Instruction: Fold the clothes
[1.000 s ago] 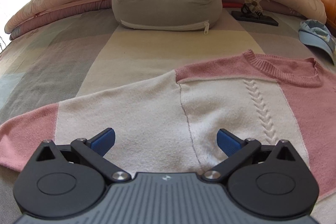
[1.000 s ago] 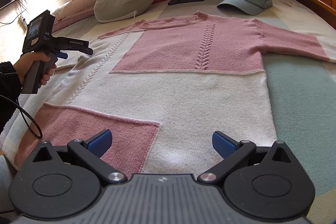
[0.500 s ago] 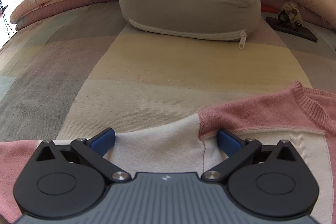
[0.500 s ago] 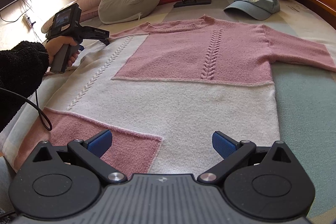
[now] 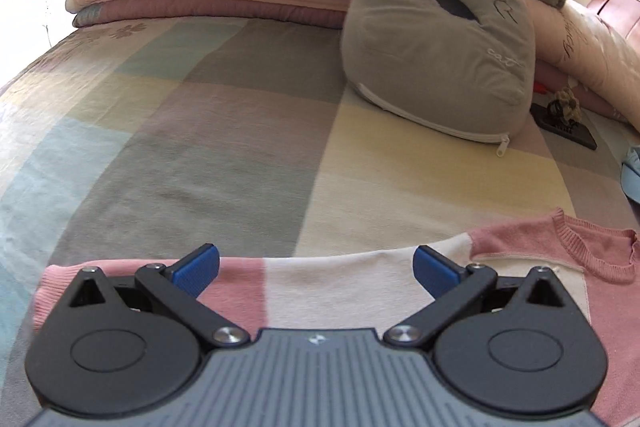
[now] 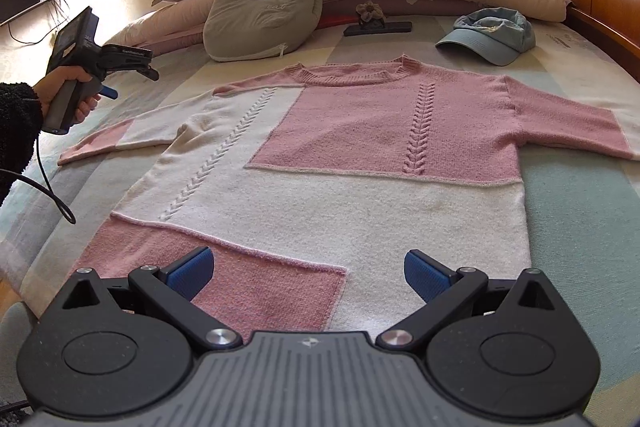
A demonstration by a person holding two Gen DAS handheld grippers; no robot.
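Right gripper [image 6: 306, 271] jaws wide, empty, over near hem of sweater [image 6: 360, 203]. Left gripper [image 5: 316, 265] jaws wide, empty, above its left sleeve [image 5: 240, 287]. Sweater flat on bed [image 6: 580, 227], neckline far, hem near, sleeves spread left-right.

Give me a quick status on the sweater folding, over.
Left gripper open over the near sleeve. Right gripper open at the hem. Sweater flat, unfolded. Cap beyond its shoulder, clear.

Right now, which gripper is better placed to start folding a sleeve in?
Left. The left gripper, jaws open, hangs right over the sweater's left sleeve; the right gripper sits at the hem, far from either sleeve.
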